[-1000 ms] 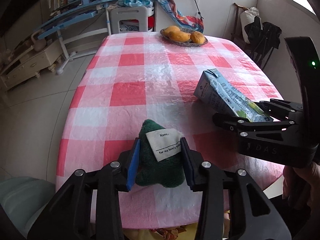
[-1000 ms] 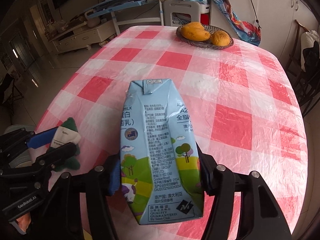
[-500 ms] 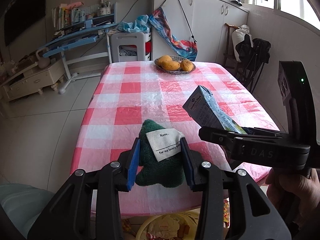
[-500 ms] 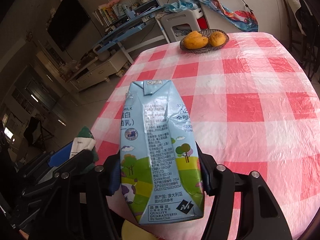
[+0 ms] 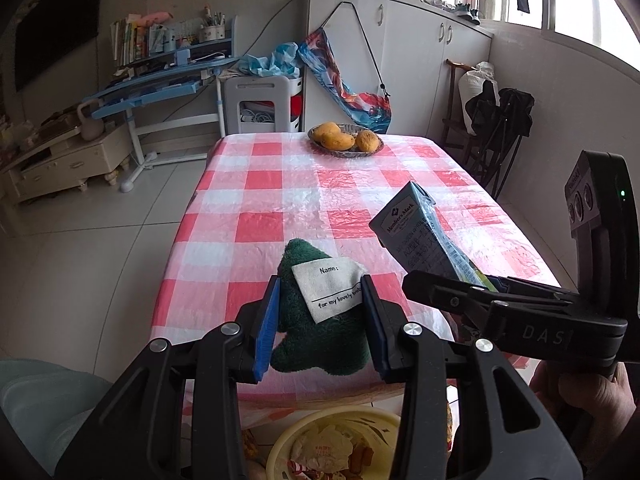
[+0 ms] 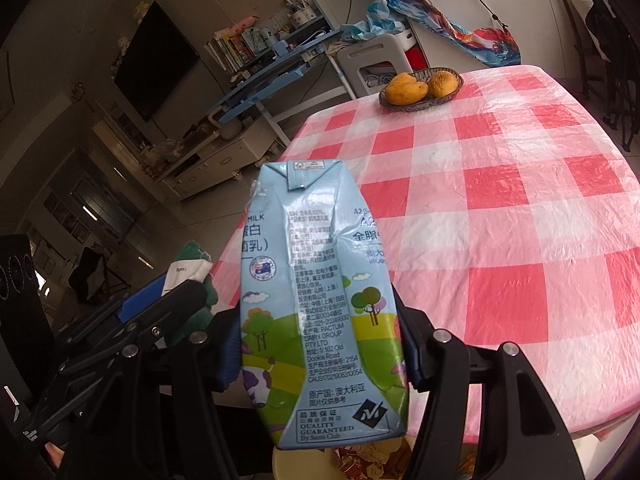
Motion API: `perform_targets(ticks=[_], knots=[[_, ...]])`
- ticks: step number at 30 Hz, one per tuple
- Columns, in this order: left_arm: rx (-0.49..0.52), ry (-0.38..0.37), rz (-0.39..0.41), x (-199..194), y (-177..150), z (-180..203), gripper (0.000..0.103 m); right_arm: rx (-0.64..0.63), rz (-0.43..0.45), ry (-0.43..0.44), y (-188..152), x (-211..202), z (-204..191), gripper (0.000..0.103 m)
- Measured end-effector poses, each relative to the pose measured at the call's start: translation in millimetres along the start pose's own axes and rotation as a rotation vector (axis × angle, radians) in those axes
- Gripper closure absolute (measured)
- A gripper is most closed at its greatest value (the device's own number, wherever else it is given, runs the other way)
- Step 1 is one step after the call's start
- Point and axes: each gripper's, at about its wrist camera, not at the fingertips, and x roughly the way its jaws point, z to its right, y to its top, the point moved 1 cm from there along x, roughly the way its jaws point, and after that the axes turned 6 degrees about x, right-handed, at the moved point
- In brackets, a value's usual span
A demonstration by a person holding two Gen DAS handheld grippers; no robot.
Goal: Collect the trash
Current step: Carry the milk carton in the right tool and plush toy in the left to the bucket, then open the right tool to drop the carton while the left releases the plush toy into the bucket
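My left gripper (image 5: 320,320) is shut on a dark green plush toy (image 5: 316,344) with a white name label, held in the air at the near end of the checked table (image 5: 288,184). My right gripper (image 6: 316,356) is shut on a dented light blue milk carton (image 6: 316,300), also lifted off the table. In the left wrist view the carton (image 5: 420,240) and the right gripper (image 5: 496,308) sit to the right of the toy. In the right wrist view the toy (image 6: 196,272) shows at the left. Below both grippers stands a yellow bin (image 5: 340,444) holding wrappers.
A basket of mangoes (image 5: 346,140) sits at the table's far end. Beyond it are a white stool (image 5: 262,104), a blue desk (image 5: 156,88) and white cabinets (image 5: 404,60). A chair with dark clothes (image 5: 500,120) stands right of the table. A hand (image 5: 588,400) grips the right tool.
Both grippers have pulled back and up from the table with their objects; the table's near edge and the yellow bin have come into view. The right gripper has rolled, tilting its view.
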Motion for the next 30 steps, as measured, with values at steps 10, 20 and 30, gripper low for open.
perform_targets(ticks=[10, 20, 30], knots=[[-0.014, -0.008, 0.008, -19.2, -15.1, -2.6, 0.066, 0.004, -0.022, 0.027, -29.1, -9.3, -7.2, 0.043], [-0.048, -0.022, 0.019, -37.3, -25.1, -11.8, 0.066, -0.005, -0.137, 0.017, -77.4, -4.3, -19.1, 0.043], [-0.045, -0.037, 0.002, -49.1, -39.9, -11.3, 0.066, -0.032, -0.359, -0.059, -127.2, 28.4, -24.7, 0.041]])
